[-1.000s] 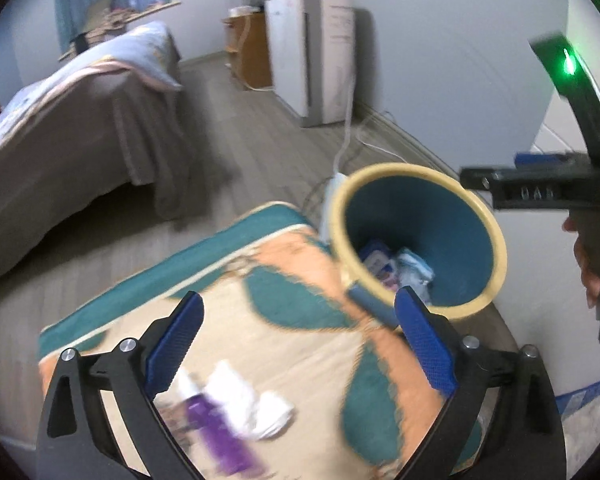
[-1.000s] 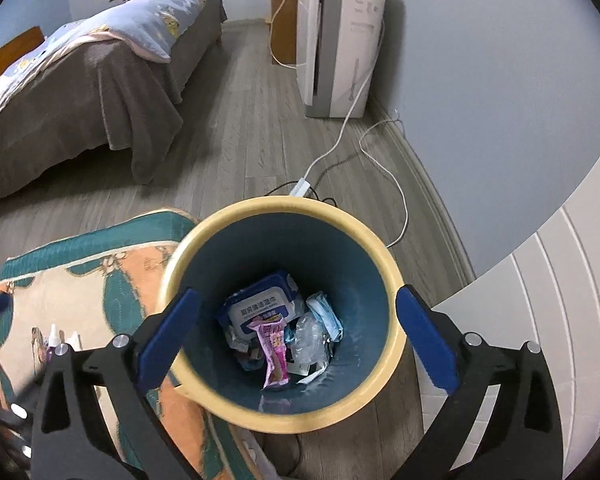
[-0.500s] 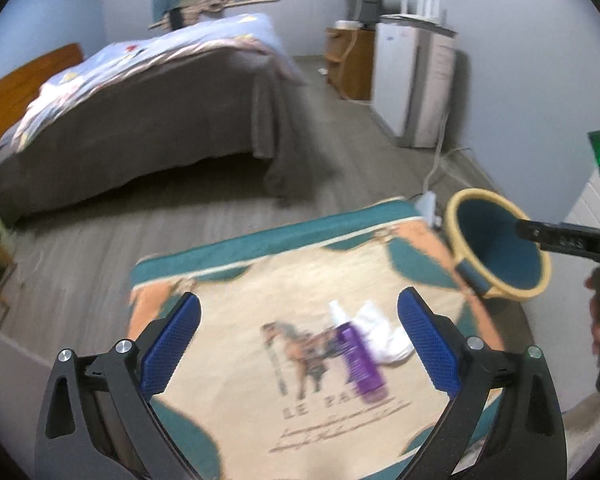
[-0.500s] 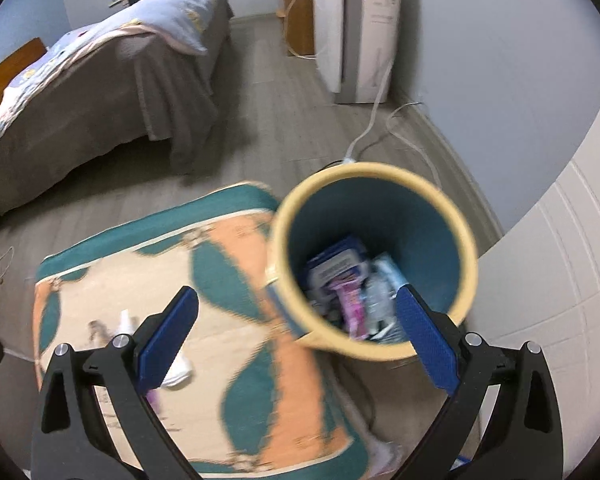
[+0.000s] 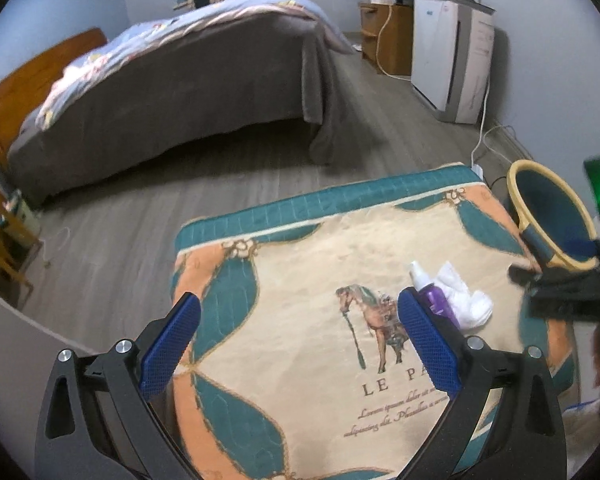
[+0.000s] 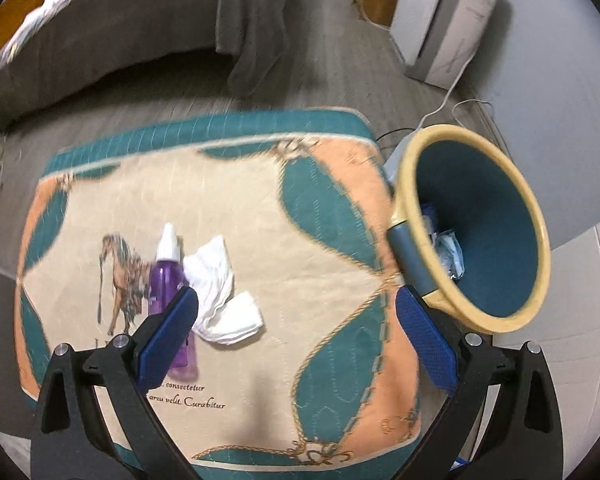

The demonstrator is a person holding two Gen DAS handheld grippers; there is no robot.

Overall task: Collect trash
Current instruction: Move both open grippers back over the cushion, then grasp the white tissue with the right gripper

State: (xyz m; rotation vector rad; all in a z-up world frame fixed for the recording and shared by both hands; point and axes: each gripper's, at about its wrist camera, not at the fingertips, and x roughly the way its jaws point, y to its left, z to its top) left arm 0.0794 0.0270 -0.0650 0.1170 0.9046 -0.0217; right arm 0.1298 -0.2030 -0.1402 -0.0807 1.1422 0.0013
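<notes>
A purple spray bottle with a white cap lies on the patterned mat, beside a crumpled white tissue. The same bottle and tissue show in the left wrist view. A blue bin with a yellow rim stands at the mat's right edge, with wrappers inside; its rim also shows at the right of the left view. My left gripper is open above the mat, left of the bottle. My right gripper is open above the mat, between tissue and bin.
A bed with a grey cover fills the back left. A white appliance and a wooden cabinet stand at the back wall, with a white cable on the floor. A wooden stand is at far left.
Both grippers have swung left, away from the bin and over the mat. The right one was directly above the bin; the bottle and tissue have come into its view. Both stayed open.
</notes>
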